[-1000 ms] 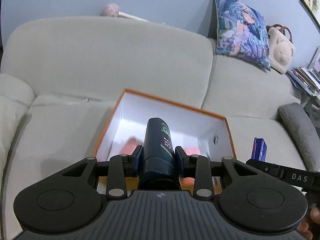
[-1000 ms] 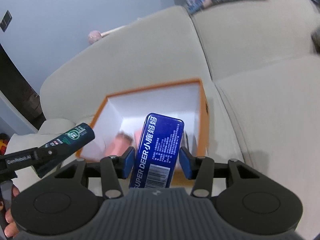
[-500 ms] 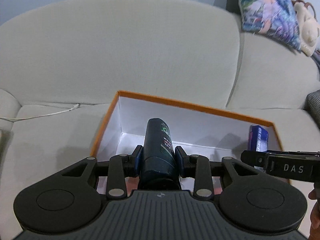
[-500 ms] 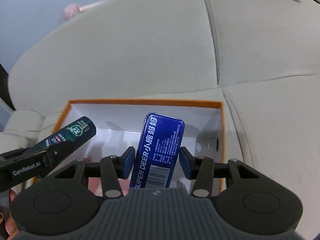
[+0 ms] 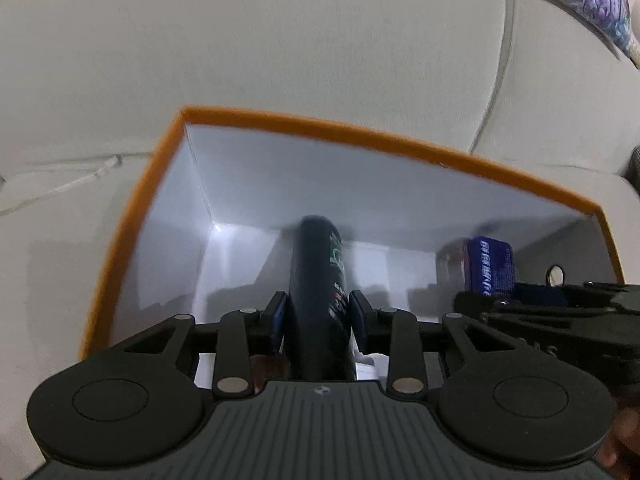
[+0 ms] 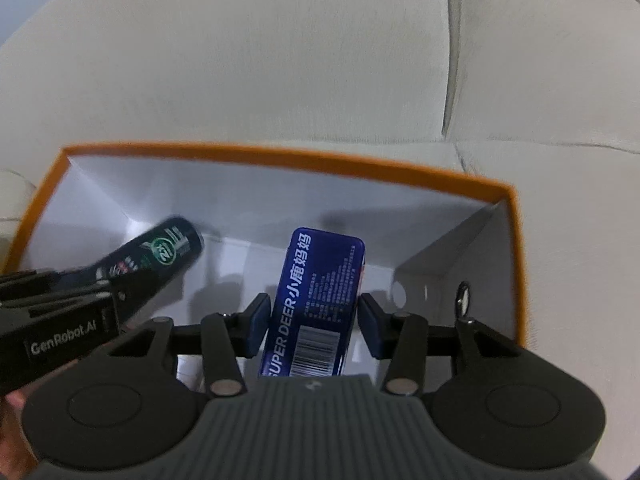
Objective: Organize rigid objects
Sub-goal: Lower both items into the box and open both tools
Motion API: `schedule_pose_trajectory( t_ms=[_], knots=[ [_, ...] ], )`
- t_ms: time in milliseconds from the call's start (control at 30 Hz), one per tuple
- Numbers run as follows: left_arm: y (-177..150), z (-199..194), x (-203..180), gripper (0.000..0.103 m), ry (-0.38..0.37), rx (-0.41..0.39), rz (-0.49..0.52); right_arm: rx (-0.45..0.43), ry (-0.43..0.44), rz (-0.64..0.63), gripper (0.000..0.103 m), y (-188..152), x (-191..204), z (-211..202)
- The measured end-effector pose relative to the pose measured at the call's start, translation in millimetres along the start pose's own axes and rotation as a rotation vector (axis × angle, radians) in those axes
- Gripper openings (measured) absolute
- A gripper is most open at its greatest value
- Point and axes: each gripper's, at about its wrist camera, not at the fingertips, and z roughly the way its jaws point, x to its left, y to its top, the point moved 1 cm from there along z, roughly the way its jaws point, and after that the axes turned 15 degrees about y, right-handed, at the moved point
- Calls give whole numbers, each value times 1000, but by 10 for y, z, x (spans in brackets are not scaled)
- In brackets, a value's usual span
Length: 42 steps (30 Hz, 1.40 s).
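Jaws, both grippers: closed on cargo. Left gripper (image 5: pixel 318 318) clamps a dark bottle (image 5: pixel 320 296) by its body, cap end pointing forward and down into the box (image 5: pixel 380 140); blue pads press either side, no gap seen. Right gripper (image 6: pixel 310 316) clamps a blue tin (image 6: pixel 320 296), flat, lettered "SUPER DEER", barcode toward the camera, likewise nosed down into the box. Box: orange rim, white inside, sitting on a pale sofa (image 5: pixel 280 40) seat against the backrest. Position of items: both within the box mouth, bottle toward the left half, tin toward the right half, side by side and apart; neither can be seen resting on the floor of the box. Other contents: something pinkish low behind the left gripper, too hidden to identify. Step in hand, by judgement: placing, both items being lowered together, release not yet made. Next move calls for: carrying each down until it bears on the floor or lies near flat, then opening each pair of jaws and lifting clear of the rim. Caution: the two grippers work close together, so withdrawing may want staggering.
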Motion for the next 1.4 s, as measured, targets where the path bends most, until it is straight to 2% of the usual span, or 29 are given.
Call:
schedule_pose_trajectory(
  t_ms=[133,333,600,833,967,1067,1200,1267,1400],
  knots=[
    [-40,36,59,37,-15,21,-18,26,-25,-3,49,4,-10,110],
    [-52,75,30,37,-9,33,10,100,-69,-32,49,-101,19,221],
    [-22,98,6,37,12,17,37,112,-86,-38,50,-105,22,263],
    [-43,102,-22,39,20,-8,45,69,-67,-43,53,-78,30,201],
    [-46,-37,-31,58,34,-73,35,28,-56,-63,56,-64,60,65],
    [-62,-137,-32,58,28,-88,22,1,-55,-84,57,-74,105,-85],
    [-98,-349,-12,59,31,-115,11,-37,-51,-108,58,-75,208,-305],
    [-129,-486,21,61,32,-132,1,-57,-60,-119,64,-111,270,-447],
    [-253,-815,89,65,39,-175,2,-102,-67,-129,64,-234,357,-735]
  ],
)
